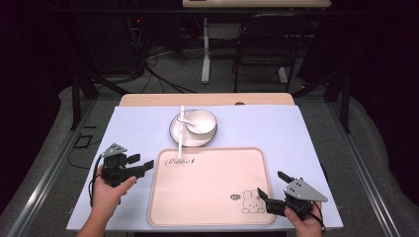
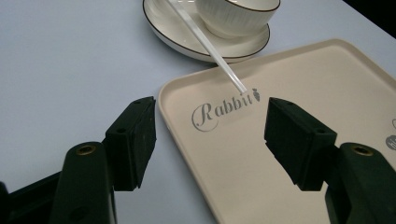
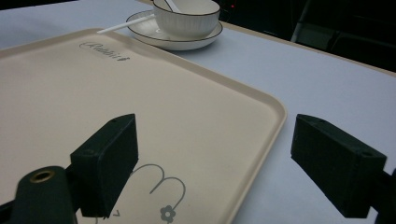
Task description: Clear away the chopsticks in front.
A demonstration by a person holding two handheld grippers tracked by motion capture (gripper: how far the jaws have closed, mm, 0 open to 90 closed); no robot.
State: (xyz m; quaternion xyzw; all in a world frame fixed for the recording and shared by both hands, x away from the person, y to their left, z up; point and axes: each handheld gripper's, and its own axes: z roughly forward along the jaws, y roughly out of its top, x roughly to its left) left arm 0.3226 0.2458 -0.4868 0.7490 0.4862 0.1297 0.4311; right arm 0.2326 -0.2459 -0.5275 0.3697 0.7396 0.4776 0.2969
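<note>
Both grippers sit at the tray (image 1: 212, 197) now, one at each end of a diagonal. The left gripper (image 1: 143, 167) hangs at the tray's far-left corner, jaws wide apart and gripping nothing. In the left gripper view that corner rim runs up between the jaws, one pad over the table (image 2: 70, 60), the other over the tray floor beside the "Rabbit" print. The right gripper (image 1: 271, 191) is at the tray's near-right corner, jaws also spread and empty, and in the right gripper view the right rim passes between them.

So here is what the coming move turns on: the rim lies straight ahead of each pair of jaws, already straddled, and each hand is nearest its own corner. A short push forward and a squeeze would likely pinch it. The tray looks only slightly longer across the table than front to back, so opposite corners should balance a lift.

Just beyond the tray's far edge stands a plate (image 1: 174, 129) with a bowl (image 1: 200, 121) on it. A spoon (image 1: 184, 120) rests in the bowl, though its shape is hard to read from above. A straw (image 1: 181, 143) slants off the plate, its tip over the tray's far-left corner, close to the left jaws.

The count: one tray, one plate, one bowl, one spoon, one straw, two grippers.
</note>
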